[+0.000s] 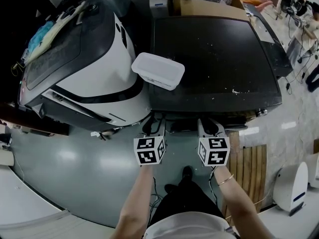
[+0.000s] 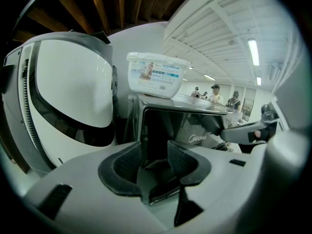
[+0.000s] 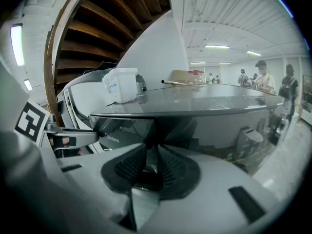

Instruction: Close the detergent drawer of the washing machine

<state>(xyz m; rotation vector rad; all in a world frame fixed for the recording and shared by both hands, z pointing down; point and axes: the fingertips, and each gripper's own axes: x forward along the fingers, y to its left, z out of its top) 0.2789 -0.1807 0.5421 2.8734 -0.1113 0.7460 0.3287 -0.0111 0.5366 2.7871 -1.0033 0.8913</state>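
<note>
The dark washing machine [image 1: 214,59] fills the middle of the head view. Both grippers hover at its front edge. My left gripper [image 1: 150,124] is at the front left corner; in the left gripper view its jaws [image 2: 155,157] stand open, nothing between them, facing the dark glossy front panel [image 2: 185,126] where the detergent drawer sits. How far the drawer stands out I cannot tell. My right gripper [image 1: 212,126] is further right along the front; its jaws [image 3: 152,160] are open by a narrow gap, empty, just under the lid's rim [image 3: 195,112].
A white lidded tub [image 1: 158,70] rests on the machine's left front corner. A white and black machine [image 1: 94,59] stands close on the left. A cardboard box [image 1: 209,4] sits behind, and a wooden pallet [image 1: 251,168] lies on the floor at right.
</note>
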